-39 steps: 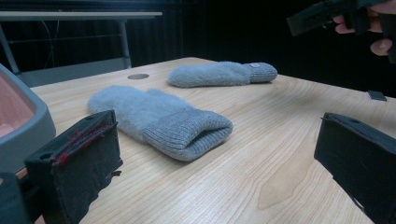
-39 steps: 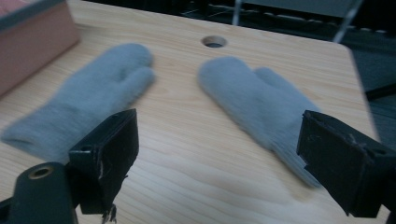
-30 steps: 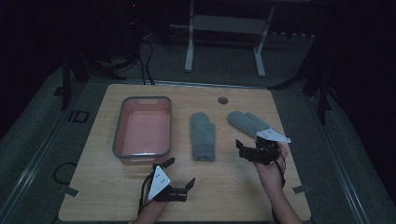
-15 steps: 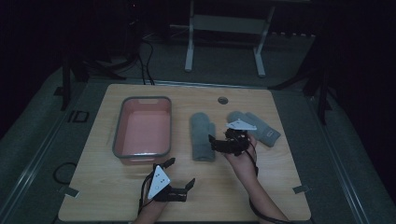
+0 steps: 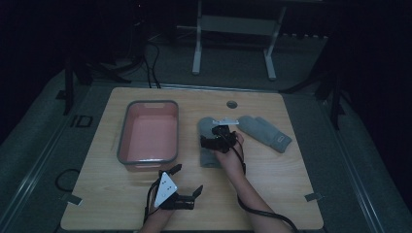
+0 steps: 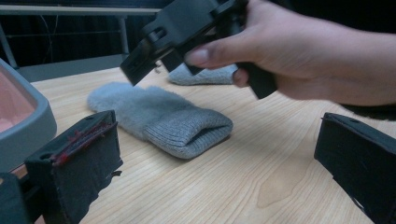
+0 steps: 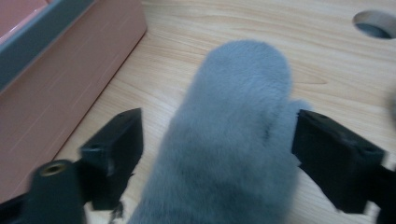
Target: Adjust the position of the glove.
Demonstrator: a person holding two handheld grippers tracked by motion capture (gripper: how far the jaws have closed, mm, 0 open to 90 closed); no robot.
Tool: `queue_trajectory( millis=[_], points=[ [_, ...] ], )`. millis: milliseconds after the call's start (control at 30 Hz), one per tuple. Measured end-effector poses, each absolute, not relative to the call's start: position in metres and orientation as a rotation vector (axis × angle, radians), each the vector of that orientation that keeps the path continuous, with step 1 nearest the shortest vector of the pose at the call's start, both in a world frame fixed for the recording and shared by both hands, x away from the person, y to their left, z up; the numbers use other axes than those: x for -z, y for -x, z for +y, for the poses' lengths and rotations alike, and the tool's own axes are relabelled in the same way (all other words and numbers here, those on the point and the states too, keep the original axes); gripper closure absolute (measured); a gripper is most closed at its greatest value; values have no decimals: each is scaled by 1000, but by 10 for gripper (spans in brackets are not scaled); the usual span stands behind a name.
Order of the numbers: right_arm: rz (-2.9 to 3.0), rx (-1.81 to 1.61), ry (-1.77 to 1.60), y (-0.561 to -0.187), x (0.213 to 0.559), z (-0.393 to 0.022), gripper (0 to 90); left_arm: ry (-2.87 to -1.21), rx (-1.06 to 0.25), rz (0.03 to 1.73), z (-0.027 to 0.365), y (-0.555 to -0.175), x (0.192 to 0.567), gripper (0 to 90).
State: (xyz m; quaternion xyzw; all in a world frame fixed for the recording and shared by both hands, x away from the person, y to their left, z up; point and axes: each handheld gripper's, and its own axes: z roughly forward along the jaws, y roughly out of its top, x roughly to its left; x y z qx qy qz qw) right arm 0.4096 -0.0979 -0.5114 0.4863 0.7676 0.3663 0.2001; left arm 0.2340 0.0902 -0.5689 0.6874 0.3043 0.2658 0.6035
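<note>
While closing, right claw (image 7: 215, 154) straddles grey mitten (image 7: 233, 140) (untouched).

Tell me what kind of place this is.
Probably a lab or recording workspace: a wooden table with a cable hole, cables trailing on the dark floor, and a desk frame behind.

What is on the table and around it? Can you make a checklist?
Surface: wooden table with a round hole.
Job's things: two grey mittens; near mitten, far mitten; pink bin lies apart, left.
Clutter: nothing seen.
Grippers: right gripper straddles the near mitten, jaws just been closing, pads not pressing; left gripper open near the front edge.
Cables: one trails from the right gripper.
Surroundings: dark floor, metal stand.
</note>
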Motion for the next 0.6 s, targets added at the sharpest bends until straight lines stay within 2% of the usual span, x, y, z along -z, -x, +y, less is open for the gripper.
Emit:
queue_trajectory(
  millis=[100,133,333,467,500,533,600],
  points=[
    [2154,-1020,-1412,-418,517,-95,231,-1592,-616,704,90,-234,569,4],
    [2155,-1017,-1427,-420,520,-95,267,-1593,-617,703,90,-234,569,4],
    [2165,-930,-1452,-431,537,-87,321,-1593,-615,702,90,-234,569,5],
    [2178,-854,-1398,-429,549,-82,468,-1595,-617,700,90,-234,569,5],
    [2178,-854,-1398,-429,549,-82,468,-1595,-617,700,90,-234,569,5],
    [2180,-858,-1405,-429,549,-84,570,-1595,-617,701,90,-234,569,4],
    [2164,-886,-1417,-428,549,-88,678,-1596,-618,700,90,-234,569,5]
  ],
)
